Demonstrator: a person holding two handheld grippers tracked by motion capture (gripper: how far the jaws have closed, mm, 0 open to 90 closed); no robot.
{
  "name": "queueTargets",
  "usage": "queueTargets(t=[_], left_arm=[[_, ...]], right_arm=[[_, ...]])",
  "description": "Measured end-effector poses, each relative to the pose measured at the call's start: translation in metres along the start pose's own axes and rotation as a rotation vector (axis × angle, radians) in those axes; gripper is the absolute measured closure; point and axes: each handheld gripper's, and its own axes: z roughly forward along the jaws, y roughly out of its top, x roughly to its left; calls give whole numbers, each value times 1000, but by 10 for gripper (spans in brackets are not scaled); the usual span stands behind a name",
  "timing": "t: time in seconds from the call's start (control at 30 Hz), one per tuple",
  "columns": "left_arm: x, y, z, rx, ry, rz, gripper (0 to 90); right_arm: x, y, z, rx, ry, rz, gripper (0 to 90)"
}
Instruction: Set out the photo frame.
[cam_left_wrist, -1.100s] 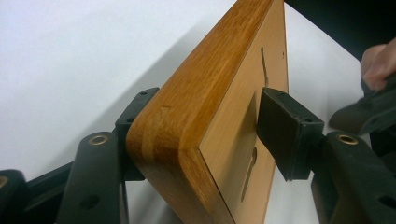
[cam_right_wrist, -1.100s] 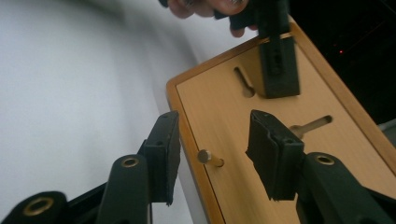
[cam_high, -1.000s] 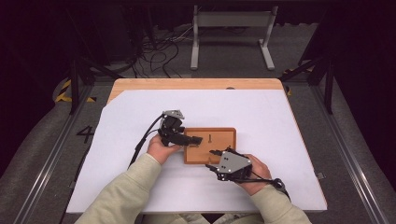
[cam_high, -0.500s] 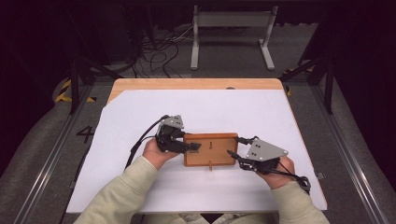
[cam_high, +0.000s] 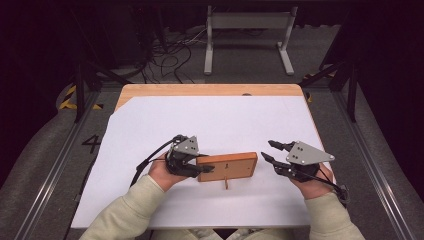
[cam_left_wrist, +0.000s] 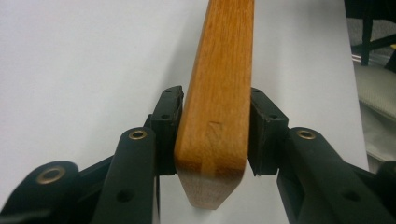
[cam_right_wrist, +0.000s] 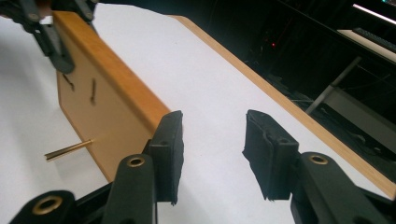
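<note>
My left hand-held gripper (cam_high: 206, 169), wrist level, has just been closing and clamps the wooden board's (cam_high: 231, 166) left end, mid-desk (cam_high: 210, 120). Right hand-held gripper (cam_high: 270, 151), jaws apart & empty, sits just beside its right end.

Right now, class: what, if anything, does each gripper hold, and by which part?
The left gripper clamps the wooden block by its left end, pads on opposite faces. The right gripper holds nothing; its jaws stand open beside the block's right end.
</note>
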Motion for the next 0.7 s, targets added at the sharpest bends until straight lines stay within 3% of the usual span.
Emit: queueTargets(t=[0.27,0.43,0.7], left_arm=[[-6,-4,0,10,-24,-14,576],[-12,-6,1,34,-26,0,538],[-24,-10,5,68,-67,44,476]], right_arm=[[-6,-7,-3,10,-16,27,568],[-7,-11,-2,20,-9,41,554],[-7,-13,-2,26,-5,46,545]])
